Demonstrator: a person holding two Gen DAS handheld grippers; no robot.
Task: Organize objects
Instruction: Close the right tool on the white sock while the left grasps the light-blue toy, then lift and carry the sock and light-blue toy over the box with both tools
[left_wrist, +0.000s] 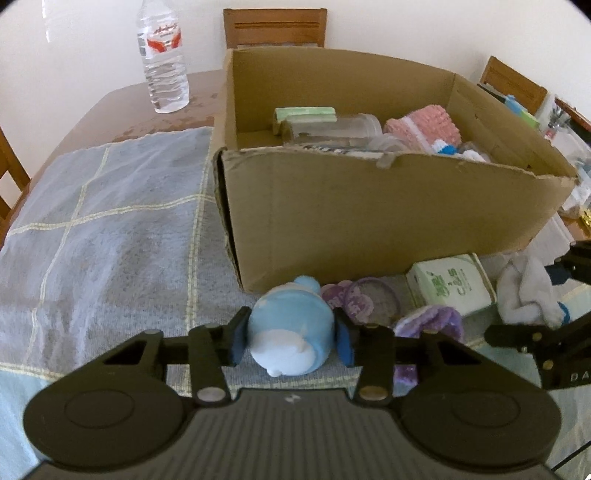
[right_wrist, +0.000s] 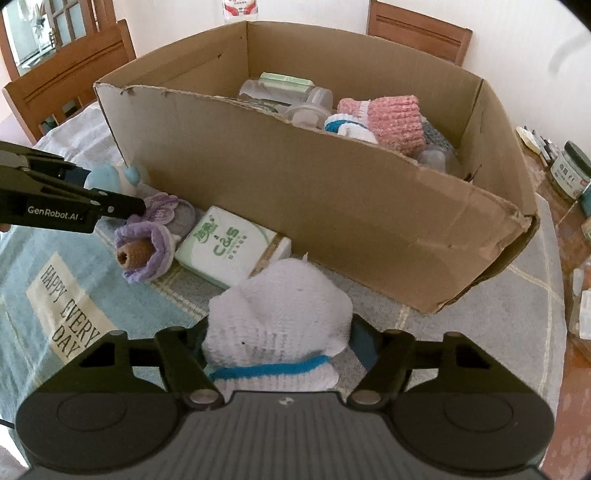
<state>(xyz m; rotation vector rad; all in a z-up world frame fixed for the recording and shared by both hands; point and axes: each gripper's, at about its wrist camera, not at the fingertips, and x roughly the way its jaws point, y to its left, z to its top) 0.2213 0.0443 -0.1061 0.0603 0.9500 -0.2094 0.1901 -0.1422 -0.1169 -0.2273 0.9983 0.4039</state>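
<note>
The left gripper (left_wrist: 291, 338) has its blue-padded fingers (left_wrist: 237, 341) clamped on a blue-and-white plush toy (left_wrist: 288, 332), which lies on the table just in front of the cardboard box (left_wrist: 369, 206), its long axis running toward the box's near wall. The right gripper (right_wrist: 280, 347) pinches a white knitted sock (right_wrist: 277, 321) with a blue band, bunched between its fingers just before the same wall, cuff end toward the camera. Between the two, also in front of the box, lie a green-and-white tissue pack (right_wrist: 229, 247), a purple crocheted piece (right_wrist: 144, 251) and a purple hair tie (left_wrist: 373, 299). The box holds a pink knitted item (right_wrist: 391, 118), a clear jar (left_wrist: 332, 129) on its side and a green pack (left_wrist: 306, 112). A blue checked towel (left_wrist: 110, 221) covers the wooden table (left_wrist: 122, 110); a water bottle (left_wrist: 162, 62) stands left of the box. Wooden chairs (left_wrist: 275, 27) line a white wall behind it.
</note>
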